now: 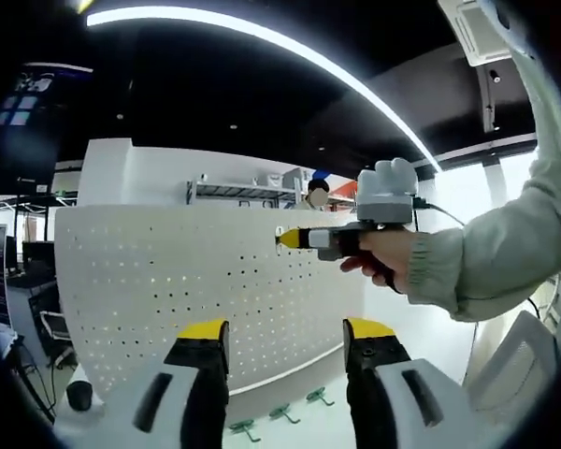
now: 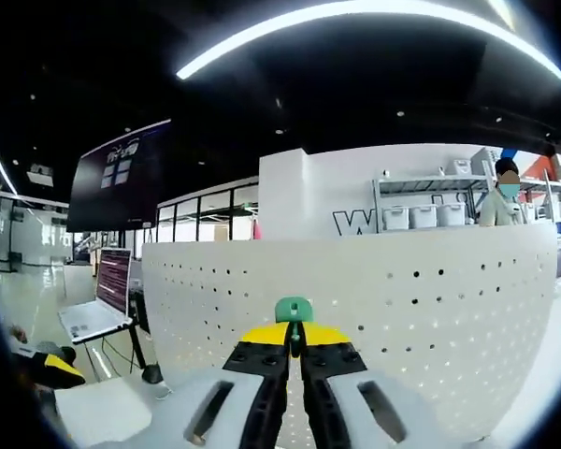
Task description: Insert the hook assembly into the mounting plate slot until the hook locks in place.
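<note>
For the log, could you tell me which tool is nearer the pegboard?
Right. The right tool has its tip at the pegboard, shut on a green hook; the left tool is open, farther back.

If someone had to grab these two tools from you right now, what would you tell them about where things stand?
Right gripper: shut on a green hook, held up close to the white pegboard.
Left gripper: open, holding nothing, facing the same board.
Spare green hooks lie on the table below the board.
In the left gripper view the right gripper's tip is at the board's top edge.
Done: hook picked up and brought to the board.
Left: push it into a slot until it locks.
</note>
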A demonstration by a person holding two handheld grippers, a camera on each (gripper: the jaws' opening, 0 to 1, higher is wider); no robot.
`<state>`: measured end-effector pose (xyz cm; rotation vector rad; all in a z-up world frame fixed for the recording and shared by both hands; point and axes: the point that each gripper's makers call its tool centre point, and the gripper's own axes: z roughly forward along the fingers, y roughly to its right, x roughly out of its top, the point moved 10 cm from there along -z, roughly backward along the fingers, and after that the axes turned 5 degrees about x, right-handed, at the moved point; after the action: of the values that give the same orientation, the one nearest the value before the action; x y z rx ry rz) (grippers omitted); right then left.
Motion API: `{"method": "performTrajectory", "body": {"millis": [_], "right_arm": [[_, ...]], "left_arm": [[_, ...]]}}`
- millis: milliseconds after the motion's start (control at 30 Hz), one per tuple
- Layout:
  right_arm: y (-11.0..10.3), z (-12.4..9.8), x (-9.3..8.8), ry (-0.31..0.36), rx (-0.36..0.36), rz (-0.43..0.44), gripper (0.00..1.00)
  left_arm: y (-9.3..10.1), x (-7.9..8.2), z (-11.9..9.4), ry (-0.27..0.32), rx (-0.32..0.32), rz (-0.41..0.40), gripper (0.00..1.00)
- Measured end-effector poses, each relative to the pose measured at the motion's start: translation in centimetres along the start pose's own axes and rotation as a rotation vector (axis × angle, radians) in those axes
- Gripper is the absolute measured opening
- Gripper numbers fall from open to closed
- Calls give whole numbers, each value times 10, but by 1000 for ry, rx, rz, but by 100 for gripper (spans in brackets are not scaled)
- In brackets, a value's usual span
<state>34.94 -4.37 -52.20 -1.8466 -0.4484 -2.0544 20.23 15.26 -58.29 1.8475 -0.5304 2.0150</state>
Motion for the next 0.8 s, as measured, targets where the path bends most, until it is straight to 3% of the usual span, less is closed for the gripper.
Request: {"method": "performTrajectory", "body": {"millis": [433,800], "right_arm": [[4,32,10,25,-48,-42,1],[8,49,5,32,-95,-27,1]], "left_arm": [[-5,-5,-1,-6,10,-12,51],[-12,-5,0,-1,26,-16,51]]}}
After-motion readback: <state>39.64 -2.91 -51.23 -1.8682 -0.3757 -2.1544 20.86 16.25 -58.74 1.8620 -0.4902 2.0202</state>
